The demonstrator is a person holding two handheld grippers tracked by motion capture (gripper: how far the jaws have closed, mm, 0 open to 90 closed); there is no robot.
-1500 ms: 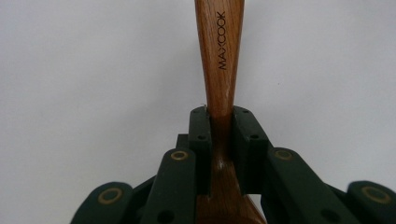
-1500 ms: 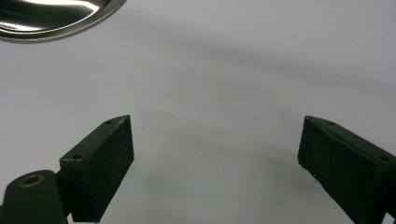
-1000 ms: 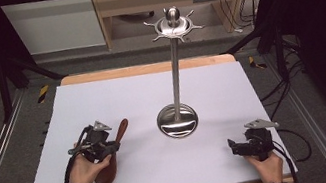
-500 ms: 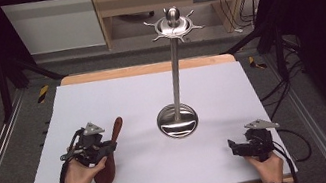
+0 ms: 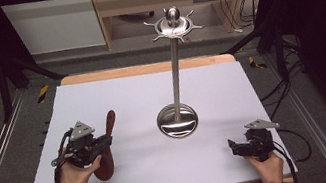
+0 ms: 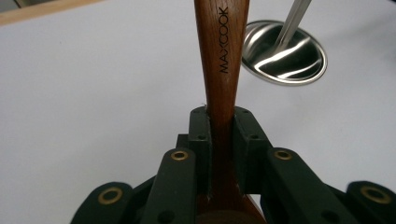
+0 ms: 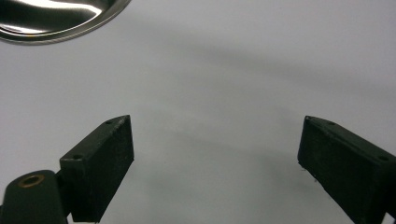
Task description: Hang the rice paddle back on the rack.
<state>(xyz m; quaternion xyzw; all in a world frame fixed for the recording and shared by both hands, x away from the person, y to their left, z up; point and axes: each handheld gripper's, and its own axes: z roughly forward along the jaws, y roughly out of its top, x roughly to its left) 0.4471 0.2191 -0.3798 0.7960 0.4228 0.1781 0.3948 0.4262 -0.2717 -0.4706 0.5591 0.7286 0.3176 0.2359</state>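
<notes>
The counter (image 5: 116, 94) is left bare from nine o'clock round to three; passage at its centre is blocked by the steel stand (image 5: 177, 119) alone.

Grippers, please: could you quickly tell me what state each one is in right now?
Left gripper: closed on the wooden spoon at its handle.
Right gripper: open, nothing between its jaws.

Overhead light falls evenly on the white table surface (image 5: 127, 103); surroundings are dark. Bright glare streaks the steel stand base (image 6: 285, 53). Soft shadows lie beneath the right gripper (image 7: 215, 154). The near jaws are blurred in both gripper views.
</notes>
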